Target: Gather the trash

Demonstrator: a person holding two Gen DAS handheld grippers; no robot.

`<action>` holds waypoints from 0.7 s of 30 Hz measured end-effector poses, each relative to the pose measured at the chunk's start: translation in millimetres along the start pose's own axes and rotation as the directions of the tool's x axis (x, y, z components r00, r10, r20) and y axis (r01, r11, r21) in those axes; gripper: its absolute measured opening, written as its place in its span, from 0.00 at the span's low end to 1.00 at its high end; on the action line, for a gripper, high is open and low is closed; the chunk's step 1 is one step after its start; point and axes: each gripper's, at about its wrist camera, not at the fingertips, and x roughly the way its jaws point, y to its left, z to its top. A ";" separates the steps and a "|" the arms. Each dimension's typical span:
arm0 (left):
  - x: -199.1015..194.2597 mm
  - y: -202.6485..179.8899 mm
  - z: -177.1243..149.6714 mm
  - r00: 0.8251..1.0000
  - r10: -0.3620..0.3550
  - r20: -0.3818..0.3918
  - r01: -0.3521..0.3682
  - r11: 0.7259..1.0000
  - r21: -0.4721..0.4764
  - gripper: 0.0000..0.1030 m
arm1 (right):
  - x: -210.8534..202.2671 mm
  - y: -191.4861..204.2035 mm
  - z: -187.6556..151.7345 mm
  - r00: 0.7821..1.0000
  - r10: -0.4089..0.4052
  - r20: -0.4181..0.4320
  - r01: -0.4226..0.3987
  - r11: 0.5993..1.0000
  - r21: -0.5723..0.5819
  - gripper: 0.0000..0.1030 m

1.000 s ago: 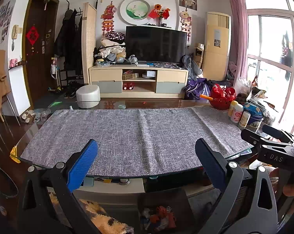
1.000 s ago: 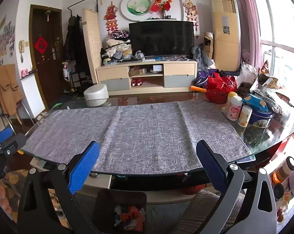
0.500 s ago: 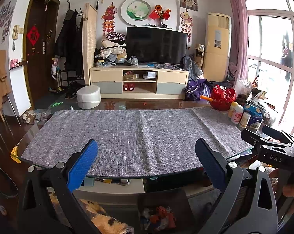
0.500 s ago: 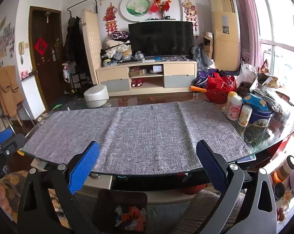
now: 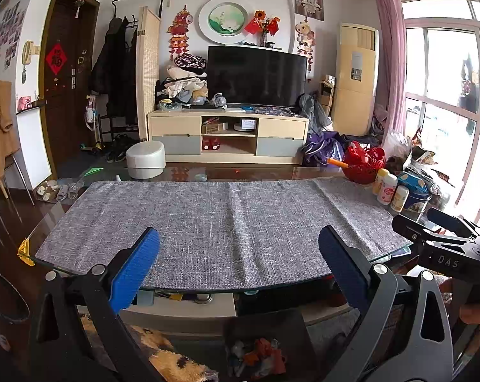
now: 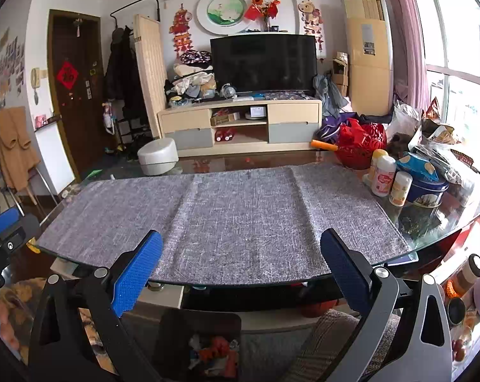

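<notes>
My left gripper (image 5: 240,261) is open and empty, held in front of the near edge of a glass table covered by a grey cloth (image 5: 221,222). My right gripper (image 6: 241,262) is also open and empty at the same edge. A dark bin (image 5: 265,347) with crumpled colourful trash inside stands on the floor below the table edge; it also shows in the right wrist view (image 6: 205,343). No trash lies on the grey cloth (image 6: 233,216). The right gripper's body (image 5: 443,248) shows at the right of the left wrist view.
At the table's right end stand a red basket (image 6: 361,146), white bottles (image 6: 383,178), a blue tin (image 6: 427,191) and bags of snacks. A white stool (image 5: 144,159), TV cabinet (image 5: 227,133) and door lie beyond. Jars (image 6: 469,270) sit low at right.
</notes>
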 end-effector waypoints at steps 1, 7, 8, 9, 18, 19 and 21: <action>-1.0 -0.4 0.9 1.000 0.002 0.001 -0.002 1.000 0.000 0.92 | 0.0 0.4 -0.1 1.000 0.000 0.000 0.000 1.000 0.000 0.97; -1.6 -3.6 3.4 0.999 0.032 0.000 -0.032 0.999 0.004 0.92 | -0.1 0.0 0.0 1.000 0.000 0.002 0.000 1.000 0.000 0.97; -1.3 -4.2 3.2 0.999 0.043 0.000 -0.043 0.999 0.007 0.92 | 0.1 -0.8 0.3 1.000 0.001 0.002 -0.001 1.000 0.000 0.97; -0.2 -5.3 3.5 0.998 0.056 0.000 -0.056 0.998 0.011 0.92 | 0.2 -1.2 0.3 1.000 0.001 0.001 -0.001 1.000 0.000 0.97; 5.5 -1.8 -0.8 0.998 0.053 -0.027 -0.054 0.998 -0.036 0.92 | -1.2 -1.4 1.2 1.000 -0.003 0.001 0.003 1.000 0.008 0.97; 5.6 -1.6 -1.2 0.998 0.051 -0.025 -0.052 0.998 -0.041 0.92 | -1.3 -1.0 1.2 1.000 -0.004 0.000 0.004 1.000 0.009 0.97; 4.4 -0.7 -2.4 0.999 0.039 -0.019 -0.040 0.998 -0.053 0.92 | -1.2 -1.4 1.3 1.000 -0.003 -0.002 0.003 1.000 0.007 0.97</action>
